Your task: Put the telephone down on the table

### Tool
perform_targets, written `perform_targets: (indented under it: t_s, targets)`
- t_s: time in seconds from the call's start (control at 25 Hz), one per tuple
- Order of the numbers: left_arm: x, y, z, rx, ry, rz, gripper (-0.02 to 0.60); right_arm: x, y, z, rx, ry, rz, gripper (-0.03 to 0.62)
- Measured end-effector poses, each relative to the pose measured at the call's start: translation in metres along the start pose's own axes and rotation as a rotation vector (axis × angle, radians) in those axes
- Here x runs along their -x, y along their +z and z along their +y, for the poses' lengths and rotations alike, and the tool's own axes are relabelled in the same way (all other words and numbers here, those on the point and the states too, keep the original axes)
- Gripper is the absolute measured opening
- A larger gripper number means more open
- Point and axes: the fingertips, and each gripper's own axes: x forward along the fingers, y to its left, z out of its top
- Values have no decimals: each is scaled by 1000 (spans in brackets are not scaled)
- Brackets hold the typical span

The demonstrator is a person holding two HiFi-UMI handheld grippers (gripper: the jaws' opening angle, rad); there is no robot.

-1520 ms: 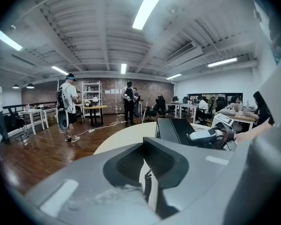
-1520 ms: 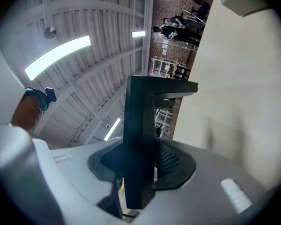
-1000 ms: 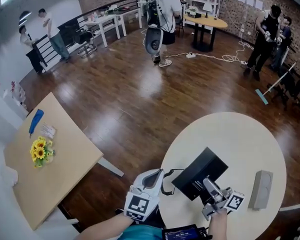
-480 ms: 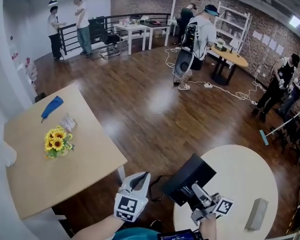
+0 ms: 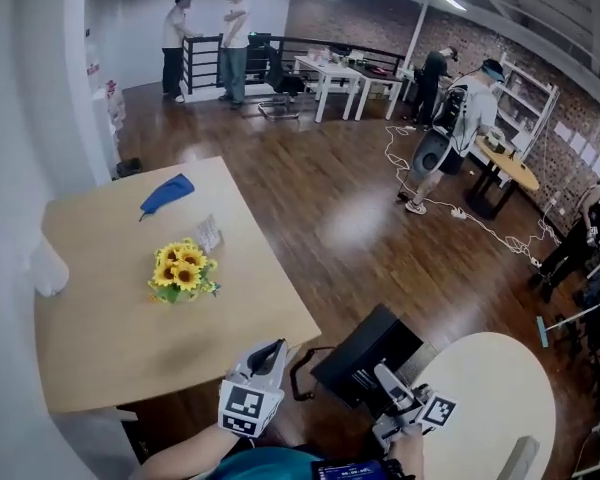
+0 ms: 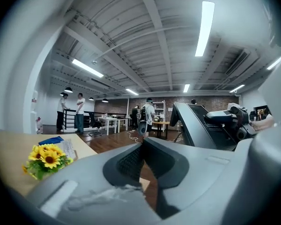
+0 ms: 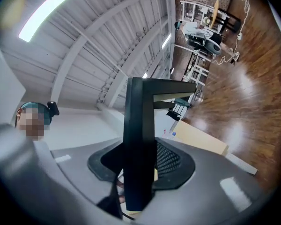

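Telephone (image 5: 365, 358) hanging in the air, clamped in the right gripper (image 5: 386, 386).
It is hovering over the floor just off the round table's (image 5: 490, 398) left edge; the left gripper (image 5: 270, 353), its 2 jaws together and empty, is waiting beside it.

Loft office, brick wall (image 5: 360, 13), desks (image 5: 325, 73)

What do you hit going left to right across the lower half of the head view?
sunflowers → left tongs → telephone → round table
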Motion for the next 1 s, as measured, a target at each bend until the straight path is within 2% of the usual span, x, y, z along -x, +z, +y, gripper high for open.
perform_targets:
  t_s: [0.24,0.48,0.8,1.0]
  targets:
    - [30,4,67,28,117,-11,14,-71,-30,-1,-27,40,113,150]
    - [44,-14,122,58,251,-14,14,-134,-57,-28,-48,88,272,150]
    - [40,-48,198,44,428,90,14,-239,-102,-96,-133,193,510,150]
    - [33,-68,226,52,491,149,14,-286,-131,-147,-180,201,666,150]
